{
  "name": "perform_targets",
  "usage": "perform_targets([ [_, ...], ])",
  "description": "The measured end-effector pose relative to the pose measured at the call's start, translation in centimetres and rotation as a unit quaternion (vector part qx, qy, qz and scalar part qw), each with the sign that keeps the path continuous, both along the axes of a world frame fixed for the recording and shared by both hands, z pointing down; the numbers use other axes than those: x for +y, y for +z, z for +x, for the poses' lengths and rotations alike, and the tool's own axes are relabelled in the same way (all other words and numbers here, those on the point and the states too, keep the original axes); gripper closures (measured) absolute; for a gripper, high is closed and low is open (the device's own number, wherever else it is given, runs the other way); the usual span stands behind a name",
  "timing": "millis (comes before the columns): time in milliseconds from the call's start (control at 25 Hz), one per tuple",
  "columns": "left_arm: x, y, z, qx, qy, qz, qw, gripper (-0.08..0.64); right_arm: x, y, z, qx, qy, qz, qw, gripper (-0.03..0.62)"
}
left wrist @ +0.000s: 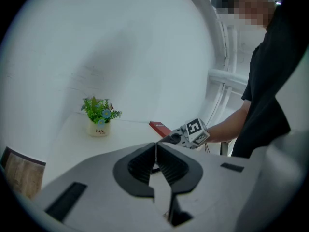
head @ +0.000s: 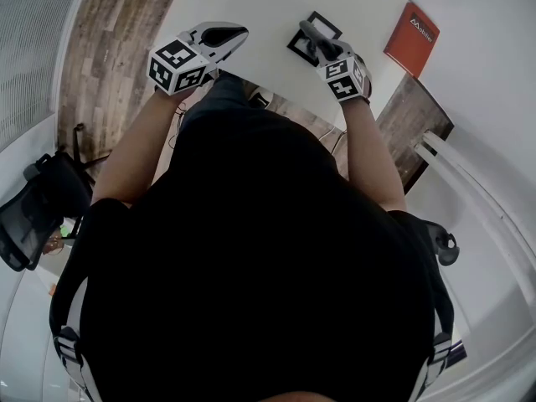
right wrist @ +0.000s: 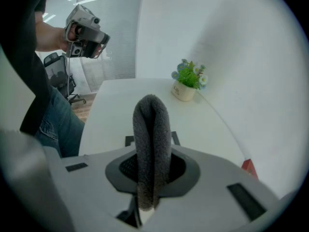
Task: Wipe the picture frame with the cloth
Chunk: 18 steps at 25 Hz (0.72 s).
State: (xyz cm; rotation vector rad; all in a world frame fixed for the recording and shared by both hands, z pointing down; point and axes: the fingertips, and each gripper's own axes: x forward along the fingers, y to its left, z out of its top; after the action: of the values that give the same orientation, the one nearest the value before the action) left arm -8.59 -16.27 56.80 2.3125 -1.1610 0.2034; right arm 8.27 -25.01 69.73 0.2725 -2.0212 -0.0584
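Most of the picture frame (head: 298,47) is hidden from me. In the head view the right gripper (head: 318,44) sits in front of it, and in the right gripper view only two dark corners peek out on either side of the cloth (right wrist: 152,129). It lies on the white worktop (head: 268,7), black-edged with a pale middle. The right fingers pinch the grey cloth, folded into an upright loop. The left gripper (left wrist: 155,151) hangs near the worktop's left edge — fingers pressed together, empty.

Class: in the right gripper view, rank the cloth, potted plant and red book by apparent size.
1. cloth, helped by nearness to the camera
2. potted plant
3. red book, only a corner in view
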Motion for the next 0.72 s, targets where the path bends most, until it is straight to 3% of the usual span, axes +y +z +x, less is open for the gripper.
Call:
perform_targets([
  [440,-0.7,0.8,0.3,0.002,0.001,-0.010,0.9999,0.540,-9.7,-1.8,1.2,0.008,0.033,0.059,0.998,0.548],
  [720,-0.9,0.9,0.5,0.004,0.002,-0.013,0.9999,0.540,-10.6,1.1,2.4,0.065,0.014,0.063,0.996,0.548],
])
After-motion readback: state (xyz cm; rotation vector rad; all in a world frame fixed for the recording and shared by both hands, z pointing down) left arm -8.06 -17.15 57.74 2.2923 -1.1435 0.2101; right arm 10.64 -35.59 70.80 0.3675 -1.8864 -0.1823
